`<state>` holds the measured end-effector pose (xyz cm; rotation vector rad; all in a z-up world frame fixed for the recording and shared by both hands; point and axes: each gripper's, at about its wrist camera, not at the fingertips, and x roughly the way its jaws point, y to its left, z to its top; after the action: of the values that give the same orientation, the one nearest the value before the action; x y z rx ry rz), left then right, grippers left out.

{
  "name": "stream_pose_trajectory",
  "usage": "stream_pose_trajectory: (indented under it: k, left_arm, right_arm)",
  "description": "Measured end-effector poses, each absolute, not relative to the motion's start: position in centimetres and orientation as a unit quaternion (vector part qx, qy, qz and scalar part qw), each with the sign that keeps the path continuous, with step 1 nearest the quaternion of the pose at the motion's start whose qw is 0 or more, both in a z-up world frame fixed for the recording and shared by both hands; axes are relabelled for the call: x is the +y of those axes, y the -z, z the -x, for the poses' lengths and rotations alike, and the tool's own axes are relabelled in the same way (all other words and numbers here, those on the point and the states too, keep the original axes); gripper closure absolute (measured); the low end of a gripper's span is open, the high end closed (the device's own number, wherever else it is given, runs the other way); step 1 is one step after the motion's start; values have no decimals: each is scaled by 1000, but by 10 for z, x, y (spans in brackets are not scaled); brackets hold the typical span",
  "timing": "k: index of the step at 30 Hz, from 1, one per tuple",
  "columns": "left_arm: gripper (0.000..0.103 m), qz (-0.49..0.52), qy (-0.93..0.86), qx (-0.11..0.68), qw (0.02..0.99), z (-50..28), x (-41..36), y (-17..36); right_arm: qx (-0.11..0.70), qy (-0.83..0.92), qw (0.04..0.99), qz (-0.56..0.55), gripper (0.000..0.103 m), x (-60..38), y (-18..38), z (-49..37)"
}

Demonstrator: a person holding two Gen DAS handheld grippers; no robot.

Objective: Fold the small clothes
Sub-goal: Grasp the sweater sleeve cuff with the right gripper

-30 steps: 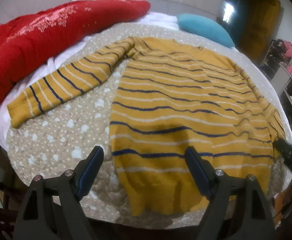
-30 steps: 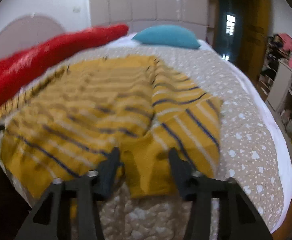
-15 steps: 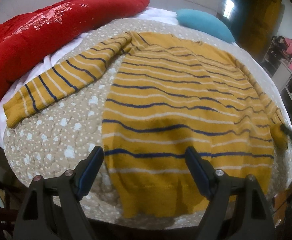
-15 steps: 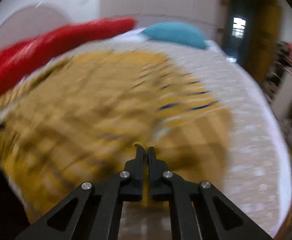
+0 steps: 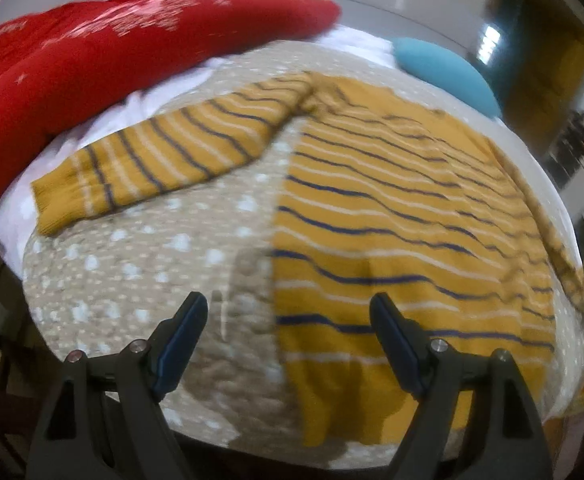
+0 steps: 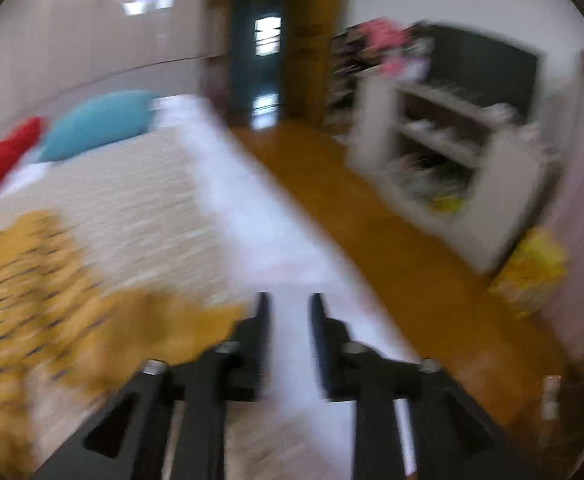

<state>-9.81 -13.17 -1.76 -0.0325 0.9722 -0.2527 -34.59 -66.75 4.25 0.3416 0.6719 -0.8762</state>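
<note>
A mustard-yellow sweater [image 5: 404,216] with navy and white stripes lies flat on the dotted beige bedspread [image 5: 139,264]. Its left sleeve [image 5: 163,164] stretches out to the left. My left gripper [image 5: 287,332] is open and empty, hovering over the sweater's left hem edge. In the blurred right wrist view, my right gripper [image 6: 287,320] is partly open and empty, pointing past the bed's right edge; the sweater [image 6: 31,292] lies to its left.
A red quilt [image 5: 71,60] is heaped along the bed's left side. A teal pillow [image 5: 448,72] lies at the head. Right of the bed are a wooden floor [image 6: 372,216], a white shelf unit [image 6: 452,152] and a yellow bag [image 6: 532,272].
The right gripper was shut near the folded right sleeve, then opened and swung right, away from the sweater. The left gripper shifted left, still open.
</note>
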Motion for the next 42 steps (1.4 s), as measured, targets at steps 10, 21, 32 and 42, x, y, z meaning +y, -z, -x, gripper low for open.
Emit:
stream_pose_trajectory:
  k: [10,21,32,42]
  left_arm:
    - [20,64,170,491,852,102,-122,38]
    - [95,82,180,502,842,121,-110,32]
    - [52,92,185,461,863,135,-89,2]
    - [46,61,211,490,844,127,-135,14]
  right_arm:
    - [407,61,887,-211,51,-492,21,281]
    - [407,49,884,-225,93,-459,17,282]
    - [358,174,881,-255,81,-541,7,337]
    - [285,285,823,-400,47,-668,28,371]
